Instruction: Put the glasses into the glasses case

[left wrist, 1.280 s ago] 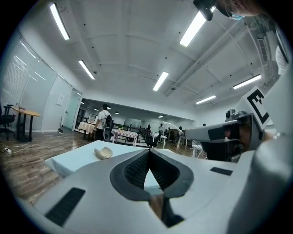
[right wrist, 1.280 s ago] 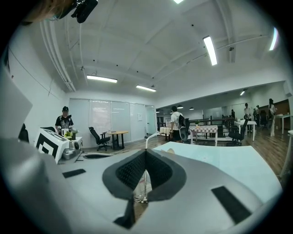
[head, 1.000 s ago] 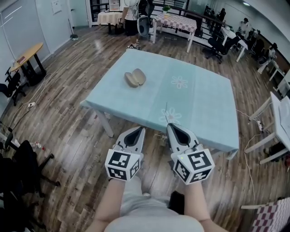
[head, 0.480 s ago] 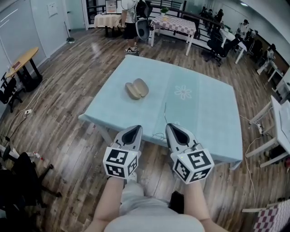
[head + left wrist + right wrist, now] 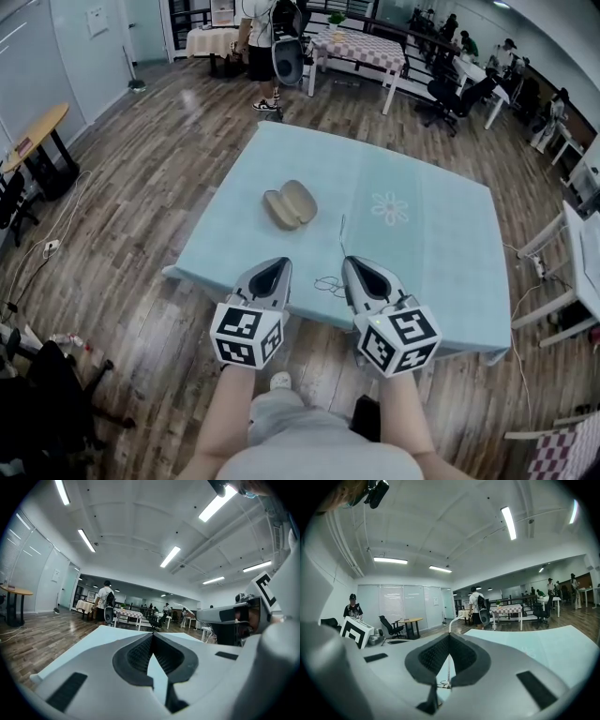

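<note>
At the near edge of a square table (image 5: 422, 272) covered in pale blue cloth, the two grey grippers were held side by side, pointing across the tabletop. The right gripper (image 5: 349, 262) (image 5: 449, 635) had its jaws pressed together on a pair of thin wire-framed glasses (image 5: 329, 283) (image 5: 449, 660). One slim temple ran up between the ribbed black pads and stuck out past the tips, ending in a curved pale earpiece. In the head view the rest of the wire frame hung in the gap between the two grippers, just above the cloth's edge.

The left gripper (image 5: 282, 262) (image 5: 152, 634) had its jaws closed tip to tip, with nothing between them; only the blue cloth showed through the slot behind the tips.

Farther in on the table, ahead of the left gripper and well apart from both, a tan oval glasses case (image 5: 291, 204) lay open, its two halves side by side. A white flower print (image 5: 390, 207) marked the cloth to its right. Dark wooden plank floor (image 5: 141, 187) surrounded the table.
</note>
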`<state>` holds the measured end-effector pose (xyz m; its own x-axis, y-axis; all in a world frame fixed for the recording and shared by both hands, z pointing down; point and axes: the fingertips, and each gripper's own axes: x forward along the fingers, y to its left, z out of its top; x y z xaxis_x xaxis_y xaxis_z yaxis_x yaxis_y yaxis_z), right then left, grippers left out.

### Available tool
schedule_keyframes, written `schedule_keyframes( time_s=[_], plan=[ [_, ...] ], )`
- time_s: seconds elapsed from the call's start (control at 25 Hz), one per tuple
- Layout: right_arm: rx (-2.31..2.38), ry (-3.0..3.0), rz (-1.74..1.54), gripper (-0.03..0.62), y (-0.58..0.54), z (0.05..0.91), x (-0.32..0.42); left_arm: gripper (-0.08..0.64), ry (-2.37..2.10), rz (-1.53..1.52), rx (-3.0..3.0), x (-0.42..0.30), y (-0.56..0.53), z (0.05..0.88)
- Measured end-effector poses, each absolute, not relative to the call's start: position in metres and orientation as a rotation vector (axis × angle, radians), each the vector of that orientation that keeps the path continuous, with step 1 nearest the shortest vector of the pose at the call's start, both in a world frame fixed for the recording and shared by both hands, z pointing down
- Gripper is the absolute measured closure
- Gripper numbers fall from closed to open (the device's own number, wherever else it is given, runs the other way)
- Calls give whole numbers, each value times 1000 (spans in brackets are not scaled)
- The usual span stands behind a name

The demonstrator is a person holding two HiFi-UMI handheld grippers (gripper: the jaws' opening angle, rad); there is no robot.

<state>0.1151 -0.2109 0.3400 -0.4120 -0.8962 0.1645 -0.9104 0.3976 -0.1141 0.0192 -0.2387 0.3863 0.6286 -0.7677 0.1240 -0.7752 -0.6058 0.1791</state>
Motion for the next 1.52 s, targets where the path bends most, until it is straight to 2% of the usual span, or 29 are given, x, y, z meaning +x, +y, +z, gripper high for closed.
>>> schedule_keyframes(
  time_s=[1.52],
  plan=[
    [1612,-2476,497,584,-423,403,71,552,-1234,120,2553,-36,-412,423]
  ],
)
